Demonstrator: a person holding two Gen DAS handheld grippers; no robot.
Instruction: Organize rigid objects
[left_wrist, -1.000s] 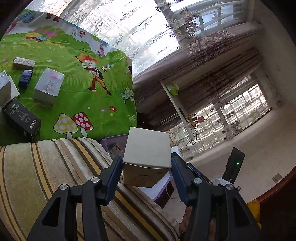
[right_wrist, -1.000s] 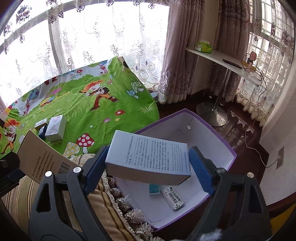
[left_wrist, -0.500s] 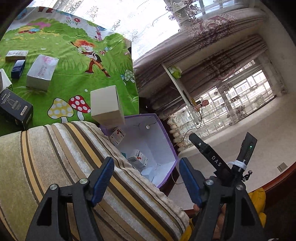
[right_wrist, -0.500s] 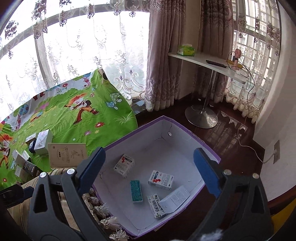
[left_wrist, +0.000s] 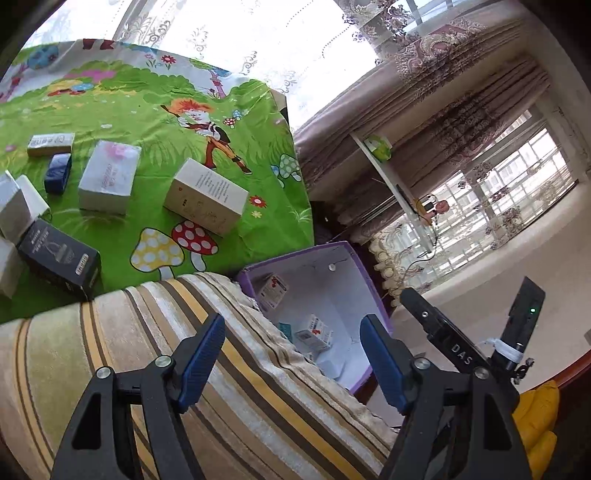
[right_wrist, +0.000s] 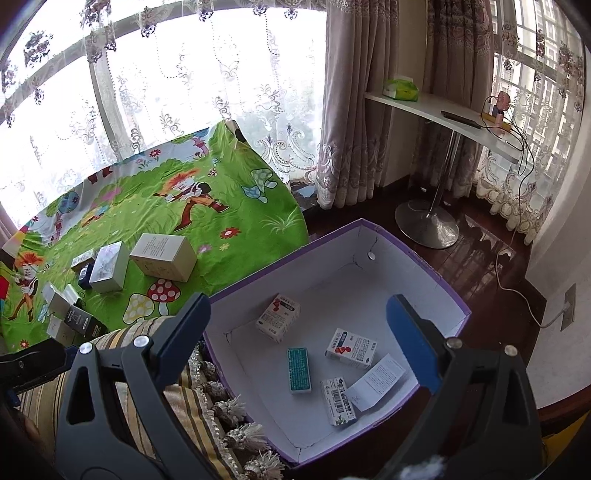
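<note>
My left gripper (left_wrist: 291, 354) hovers over a striped cushion (left_wrist: 110, 350), its jaws opening with nothing between them. A beige carton (left_wrist: 205, 195) lies on the green cartoon mat (left_wrist: 147, 103), beside a white carton with pink print (left_wrist: 109, 177), a black box (left_wrist: 59, 258) and a small blue box (left_wrist: 57, 173). My right gripper (right_wrist: 299, 332) stands open and empty above the purple storage box (right_wrist: 436, 273). Inside it lie several small medicine packs (right_wrist: 277, 317) and a white printed carton (right_wrist: 375, 380). The beige carton (right_wrist: 164, 256) also shows in the right wrist view.
The purple storage box (left_wrist: 295, 254) sits on the dark wood floor against the cushion's tasselled edge (right_wrist: 240, 406). A white shelf table on a chrome foot (right_wrist: 428, 221) stands by the curtains. More white cartons (left_wrist: 14, 210) crowd the mat's left side.
The left jaws let go of the beige carton, which ended up on the green mat, and kept widening. The right jaws released the white printed carton into the purple box.
</note>
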